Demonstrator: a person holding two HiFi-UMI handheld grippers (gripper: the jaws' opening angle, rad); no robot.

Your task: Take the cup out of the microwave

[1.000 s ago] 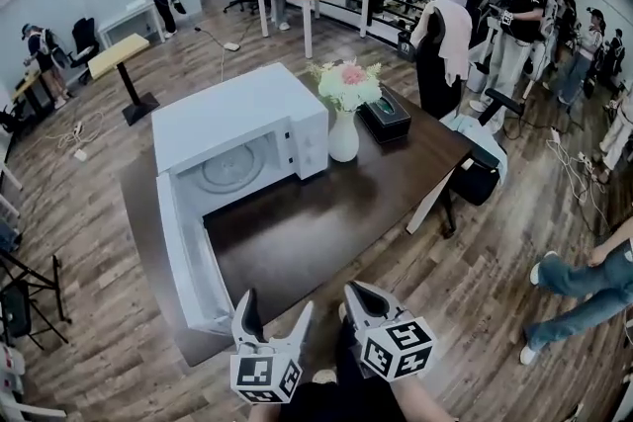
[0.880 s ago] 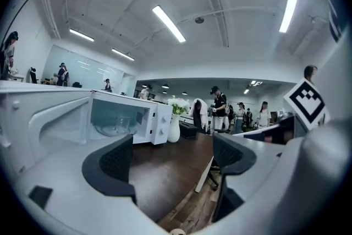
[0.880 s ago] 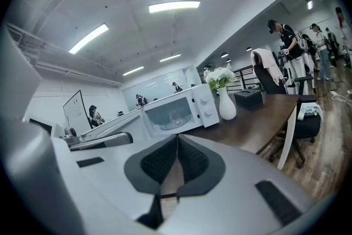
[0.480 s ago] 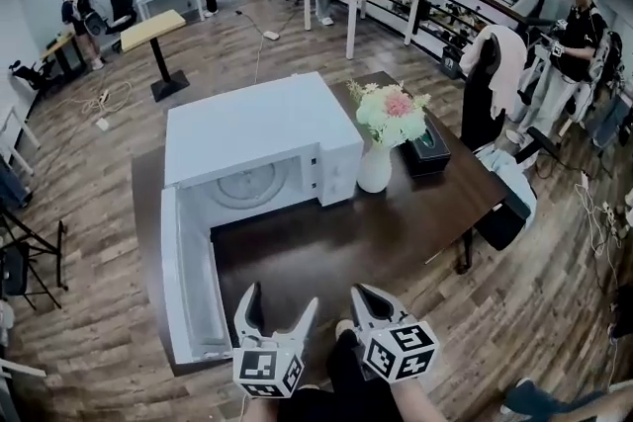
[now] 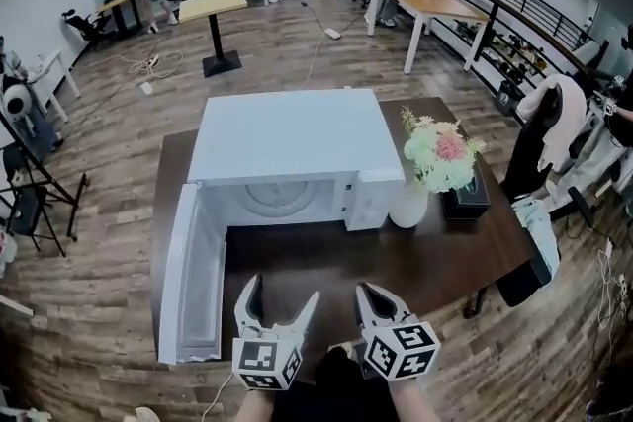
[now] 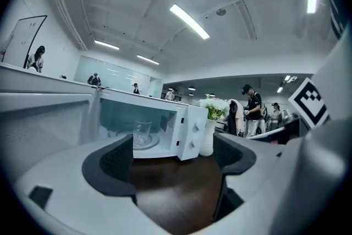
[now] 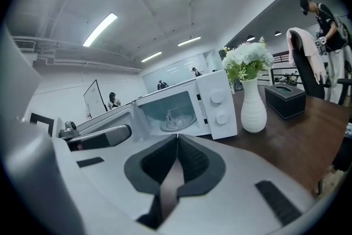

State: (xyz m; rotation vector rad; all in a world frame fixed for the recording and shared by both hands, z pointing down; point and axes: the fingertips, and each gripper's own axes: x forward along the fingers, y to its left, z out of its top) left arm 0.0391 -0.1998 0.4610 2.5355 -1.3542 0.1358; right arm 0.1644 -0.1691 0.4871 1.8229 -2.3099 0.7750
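The door [image 5: 193, 282] is open but nothing is grasped: the cup [image 6: 142, 132] sits inside the microwave [image 5: 287, 148], well ahead of the wide, empty left tongs [image 5: 283, 292] and the pressed-together, empty right tongs [image 5: 366, 292]

Head view looks steeply down; both gripper views face the microwave [image 5: 287, 138] from low, nearby.

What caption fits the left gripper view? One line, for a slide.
Open left gripper faces the open microwave, a clear glass cup inside, a white vase beside it.
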